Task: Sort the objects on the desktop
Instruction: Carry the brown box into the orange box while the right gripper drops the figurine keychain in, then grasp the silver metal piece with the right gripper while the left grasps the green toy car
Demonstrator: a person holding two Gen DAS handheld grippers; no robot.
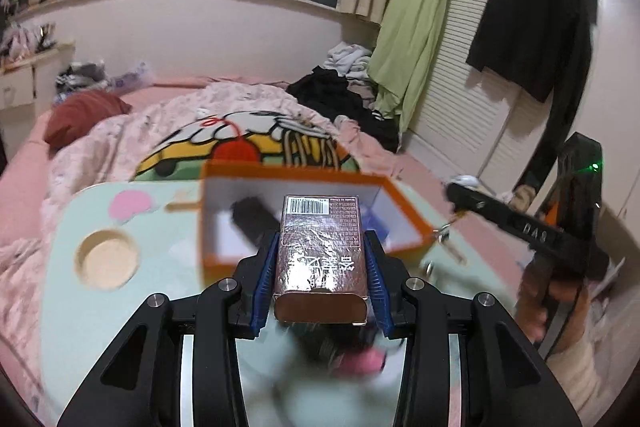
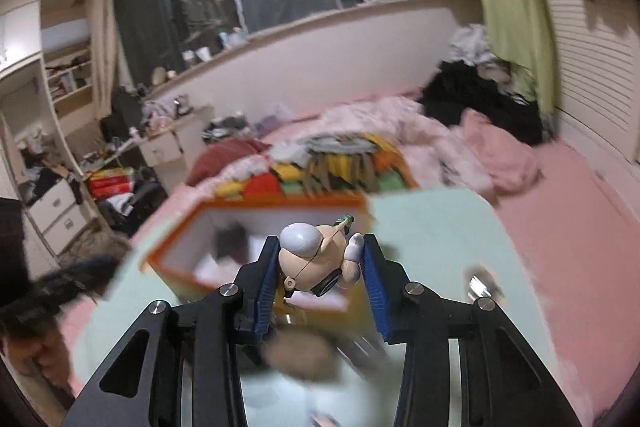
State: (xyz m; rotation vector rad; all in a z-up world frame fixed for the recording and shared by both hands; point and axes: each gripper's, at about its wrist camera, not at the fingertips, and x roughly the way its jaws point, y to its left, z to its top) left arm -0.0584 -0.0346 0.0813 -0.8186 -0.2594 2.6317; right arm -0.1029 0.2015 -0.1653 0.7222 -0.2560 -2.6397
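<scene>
The left claw is closed on a glossy brown rectangular carton with a barcode on its far end; the blue pads press both long sides, and the carton hangs in the air just in front of the orange-rimmed open cardboard box with white inner walls. That box stands on the pale green desk, which sits over a pink bed. Inside the box lies a dark blurred object that cannot be identified. A round beige recess in the desk lies left of the box.

The right claw is closed on a small cream plastic figurine with a white helmet-like head, held above the desk at the near right corner of the box. The blue pad on its left touches the figurine. Seen from the left wrist, the right claw is to the right of the box.
</scene>
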